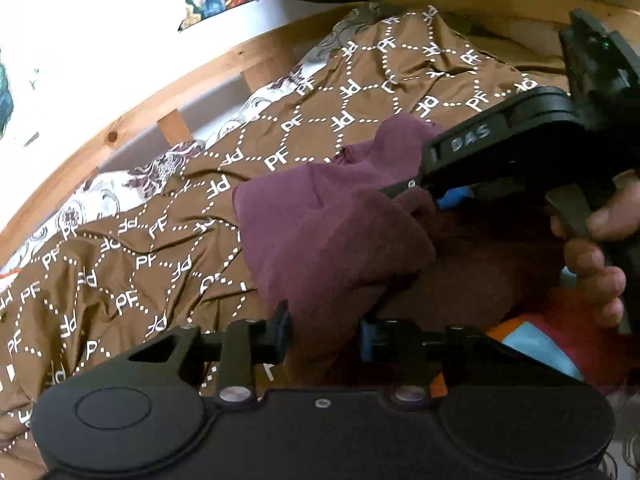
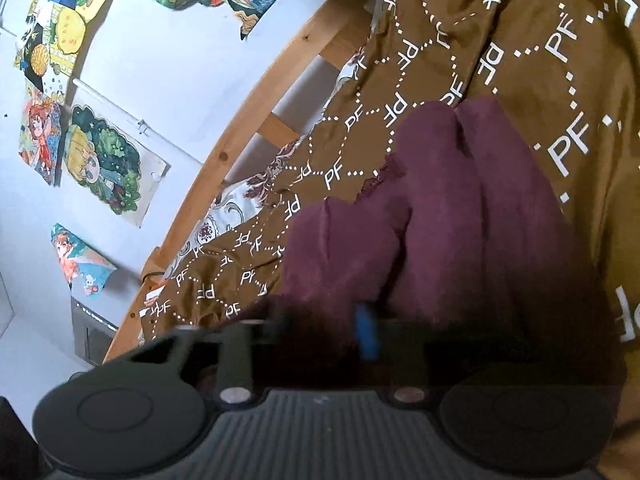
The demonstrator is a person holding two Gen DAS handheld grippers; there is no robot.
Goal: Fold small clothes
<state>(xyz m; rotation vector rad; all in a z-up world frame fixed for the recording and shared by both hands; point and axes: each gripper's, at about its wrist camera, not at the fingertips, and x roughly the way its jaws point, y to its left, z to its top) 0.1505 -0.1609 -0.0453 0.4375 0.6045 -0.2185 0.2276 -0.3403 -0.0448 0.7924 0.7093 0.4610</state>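
A maroon garment [image 1: 328,232] lies bunched on a brown bedspread [image 1: 132,264] printed with white "PF" letters. At the bottom of the left wrist view, my left gripper [image 1: 324,334] has its jaws drawn in on a fold of the garment's near edge. From the right, my right gripper [image 1: 424,194] reaches in, held by a hand [image 1: 600,248], and pinches the garment's upper right part. In the blurred right wrist view, the maroon garment [image 2: 460,208] fills the space between the narrow jaws of the right gripper [image 2: 324,328], above the bedspread [image 2: 520,40].
A wooden bed rail [image 1: 132,120] runs along the bedspread's far edge, with a white wall [image 2: 192,80] and colourful drawings [image 2: 108,160] behind it. Orange, light-blue and pink clothes [image 1: 560,340] lie at the lower right. A dark box [image 2: 90,332] stands beyond the bed's end.
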